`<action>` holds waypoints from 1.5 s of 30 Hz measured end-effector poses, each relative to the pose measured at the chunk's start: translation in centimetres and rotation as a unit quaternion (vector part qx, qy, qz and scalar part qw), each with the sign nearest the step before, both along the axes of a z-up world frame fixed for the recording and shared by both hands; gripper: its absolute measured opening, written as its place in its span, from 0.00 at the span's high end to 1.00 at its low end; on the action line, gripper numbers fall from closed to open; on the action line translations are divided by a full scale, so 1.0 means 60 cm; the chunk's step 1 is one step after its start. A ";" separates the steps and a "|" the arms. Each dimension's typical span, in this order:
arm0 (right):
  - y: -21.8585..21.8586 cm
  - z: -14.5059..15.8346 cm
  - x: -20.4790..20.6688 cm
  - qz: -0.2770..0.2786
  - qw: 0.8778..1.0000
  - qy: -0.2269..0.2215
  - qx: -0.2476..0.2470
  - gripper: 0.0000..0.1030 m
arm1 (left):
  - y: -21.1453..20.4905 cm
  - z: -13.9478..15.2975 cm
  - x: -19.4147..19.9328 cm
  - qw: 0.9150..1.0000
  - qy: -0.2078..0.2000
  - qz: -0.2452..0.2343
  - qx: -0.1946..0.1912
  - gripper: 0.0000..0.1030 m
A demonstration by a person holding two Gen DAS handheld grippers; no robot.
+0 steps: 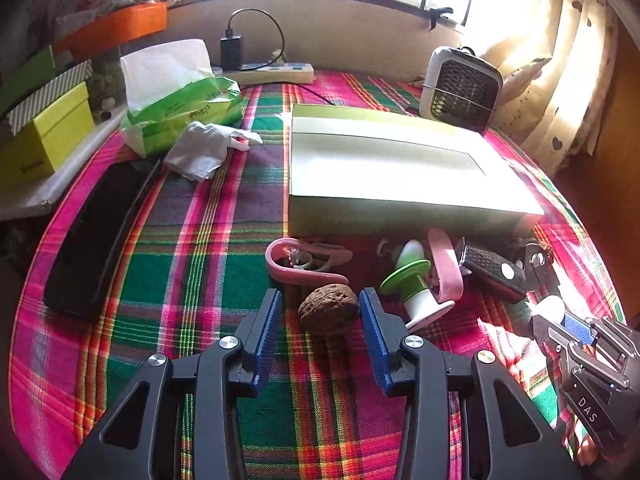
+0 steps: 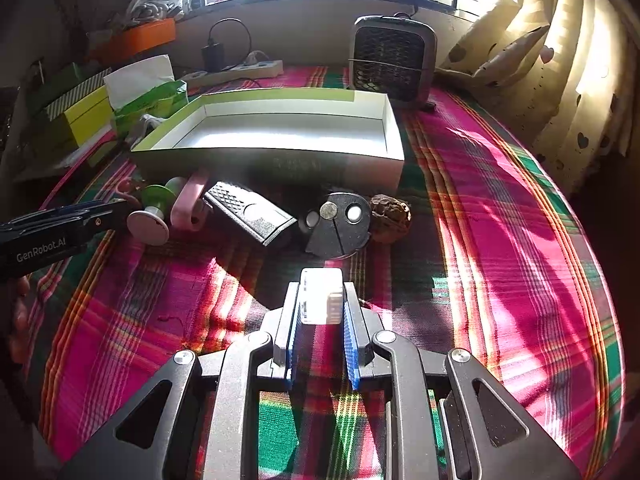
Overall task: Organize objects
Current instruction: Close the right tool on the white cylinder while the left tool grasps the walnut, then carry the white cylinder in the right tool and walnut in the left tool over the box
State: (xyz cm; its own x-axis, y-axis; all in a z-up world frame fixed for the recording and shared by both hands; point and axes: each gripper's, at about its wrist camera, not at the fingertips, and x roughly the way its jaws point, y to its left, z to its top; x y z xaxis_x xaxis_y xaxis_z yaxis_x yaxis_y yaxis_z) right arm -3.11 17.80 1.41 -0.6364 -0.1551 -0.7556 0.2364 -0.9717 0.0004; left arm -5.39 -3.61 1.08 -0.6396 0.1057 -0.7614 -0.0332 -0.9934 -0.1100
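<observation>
We see the left gripper (image 1: 320, 304) partly open around a brown wrinkled walnut (image 1: 328, 307) on the pink-and-green plaid cloth (image 1: 192, 240); its right pad touches the shell, but the left pad stands clear. The right gripper (image 2: 320, 304) is clamped on a small clear-and-white plastic block (image 2: 322, 296). Just beyond the walnut lies a pink curved plastic clip (image 1: 296, 266), in front of the shallow open white cardboard box (image 2: 280, 148).
</observation>
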 end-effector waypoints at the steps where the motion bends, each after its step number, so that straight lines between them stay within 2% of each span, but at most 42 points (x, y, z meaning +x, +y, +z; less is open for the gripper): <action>1: 0.000 0.000 -0.001 0.001 1.000 -0.001 -0.001 0.81 | 0.002 -0.001 -0.001 1.000 -0.001 -0.002 -0.001 0.70; 2: -0.001 0.001 -0.002 0.001 1.000 -0.002 -0.001 0.81 | 0.003 -0.001 -0.001 1.000 -0.001 -0.004 -0.002 0.72; 15: -0.003 0.014 -0.009 0.014 1.000 0.001 -0.011 0.81 | 0.009 0.019 0.006 1.000 0.009 -0.014 -0.005 0.72; 25: -0.016 0.057 -0.032 0.033 0.999 0.022 -0.020 0.81 | 0.020 0.056 -0.009 0.999 0.020 -0.035 0.009 0.72; 35: -0.037 0.094 -0.085 0.050 0.998 0.029 -0.033 0.81 | 0.018 0.080 -0.052 0.999 0.020 -0.042 0.019 0.72; 45: -0.044 0.108 -0.185 0.049 0.998 0.022 -0.032 0.81 | 0.032 0.086 -0.135 0.998 0.018 -0.054 0.006 0.72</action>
State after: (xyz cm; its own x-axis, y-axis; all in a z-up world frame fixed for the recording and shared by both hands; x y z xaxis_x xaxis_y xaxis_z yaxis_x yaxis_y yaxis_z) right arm -14.23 15.19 7.88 -0.6476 -0.2661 -0.7140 0.3317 -0.9420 0.0502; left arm -13.48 -1.69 6.23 -0.6510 0.1843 -0.7364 -0.1448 -0.9824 -0.1178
